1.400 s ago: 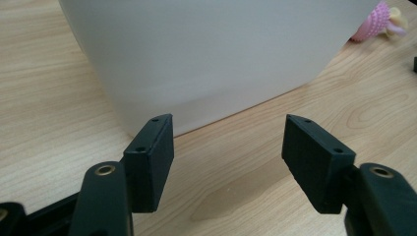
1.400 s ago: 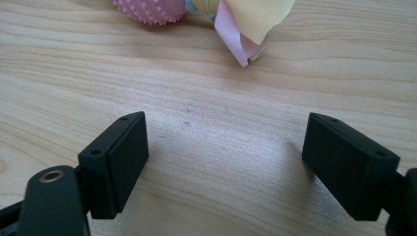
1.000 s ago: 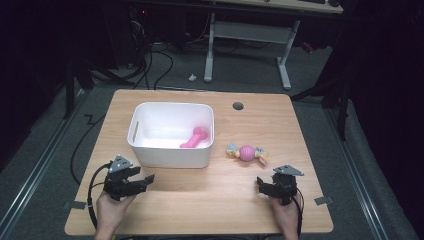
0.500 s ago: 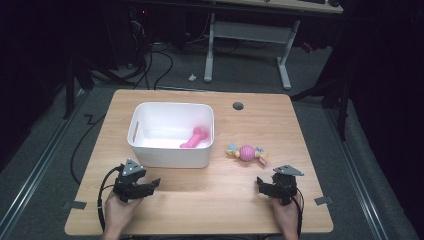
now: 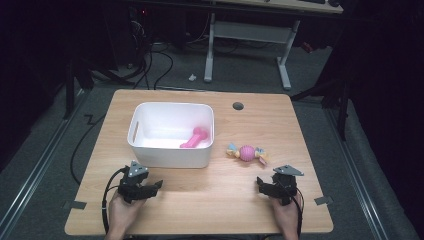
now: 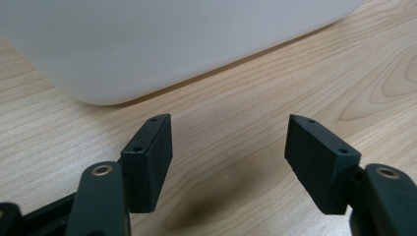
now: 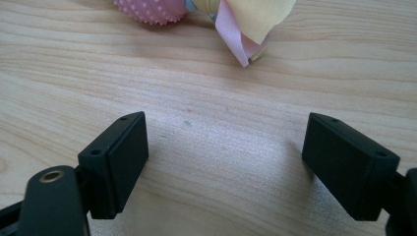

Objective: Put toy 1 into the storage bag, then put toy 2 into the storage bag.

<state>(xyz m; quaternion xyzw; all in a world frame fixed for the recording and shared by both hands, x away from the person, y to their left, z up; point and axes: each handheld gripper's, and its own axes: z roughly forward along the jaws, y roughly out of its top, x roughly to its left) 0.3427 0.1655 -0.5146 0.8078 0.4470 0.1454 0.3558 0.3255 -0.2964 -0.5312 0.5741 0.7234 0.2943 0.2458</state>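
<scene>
While both of your hands rest at the near edge of the tabletop [image 5: 220, 125], the stock stands as follows.

Item one: white bin [image 5: 172, 134], left of centre, upright, with a pink bone toy [image 5: 194, 138] lying inside toward its right wall.

Item two: pink spiky ball toy [image 5: 246, 152] with pastel cloth tails, lying on the bare wood just right of the bin, apart from it. In the right gripper view the ball [image 7: 150, 10] and its yellow-and-pink tail [image 7: 246, 24] sit ahead of the jaws and a little left of their midline.

Item three: left gripper [image 5: 150, 187], jaws spread wide and empty, resting near the bin's front wall [image 6: 162, 44].

Item four: right gripper [image 5: 267, 186], jaws likewise wide and empty, near the ball toy but well short of touching it.

Handling note, by judgement: the ball toy looks like the piece to go into the bin, and your right gripper is the nearer. Advance it forward and slightly left until the ball's round body, not the cloth, sits between the jaws. Come in low. Close on the widest part of the ball; the tails would likely slip. Lift clear of the bin's rim before crossing over.
</scene>
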